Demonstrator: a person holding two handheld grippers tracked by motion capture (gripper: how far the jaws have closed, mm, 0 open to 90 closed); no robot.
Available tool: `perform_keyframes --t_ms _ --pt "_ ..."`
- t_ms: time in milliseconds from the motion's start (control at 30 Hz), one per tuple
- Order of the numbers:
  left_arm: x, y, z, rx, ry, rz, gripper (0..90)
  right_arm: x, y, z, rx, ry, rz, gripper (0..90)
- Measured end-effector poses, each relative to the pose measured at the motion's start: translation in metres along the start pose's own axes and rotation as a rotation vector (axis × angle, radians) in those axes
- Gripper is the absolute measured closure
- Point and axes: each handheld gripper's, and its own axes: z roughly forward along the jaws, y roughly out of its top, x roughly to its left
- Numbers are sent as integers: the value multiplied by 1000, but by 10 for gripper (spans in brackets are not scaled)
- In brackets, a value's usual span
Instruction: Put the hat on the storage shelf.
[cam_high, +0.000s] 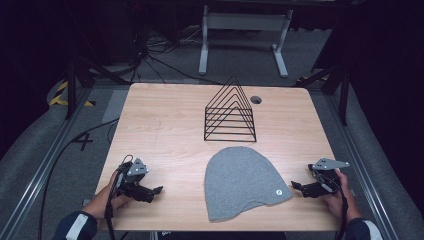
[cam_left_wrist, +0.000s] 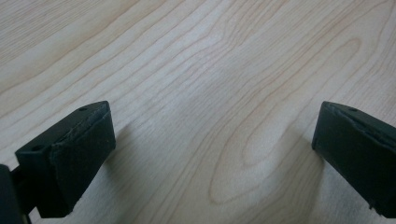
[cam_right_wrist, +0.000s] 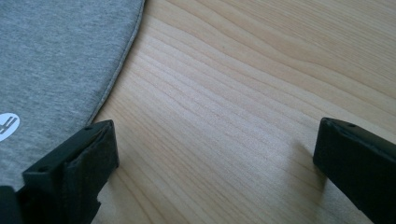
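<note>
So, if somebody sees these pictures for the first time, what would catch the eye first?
Probably the grey beanie, lying flat near the front edge of the wooden table, with a small round white logo near its right corner. Just behind it stands a black wire rack of triangular frames. The left gripper and right gripper flank the beanie, jaws open and empty.
</note>
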Motion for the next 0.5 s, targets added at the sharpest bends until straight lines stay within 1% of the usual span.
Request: perform_keyframes --t_ms 33,67,100,133,167,200,233,267,300,367,400,433,467,500 --pt "0 0 0 0 0 0 0 0 0 0 0 0 0 2" --pt "1 1 1 5 -6 14 0 0 0 0 -1 5 1 2" --pt "0 4 2 12 -13 8 0 0 0 0 -2 6 -1 2" --pt "0 5 2 24 -10 9 0 0 -1 0 -1 6 -5 2" --pt "0 5 2 24 -10 9 0 0 -1 -1 -1 9 -9 2" --pt "-2 8 3 42 -29 38 2 0 -2 -2 -2 12 -11 2" --pt "-3 9 3 46 -39 51 2 0 -3 -2 -2 12 -8 2" --pt "-3 10 4 46 -46 60 2 0 -3 -3 -1 10 -7 2" --pt "-3 10 4 46 -46 60 2 1 -3 -3 -2 8 -6 2" --pt "-2 14 7 54 -67 86 1 1 -4 -3 -3 3 -5 4" --pt "-2 17 8 73 -82 101 1 1 -4 -4 -4 0 -4 7" --pt "-4 19 9 79 -94 116 1 1 -4 -4 -6 0 -7 13" --pt "-4 19 9 79 -94 116 4 1 -4 -4 -6 0 -7 13" --pt "-6 22 11 69 -105 125 4 2 -4 -4 -3 5 -7 16"
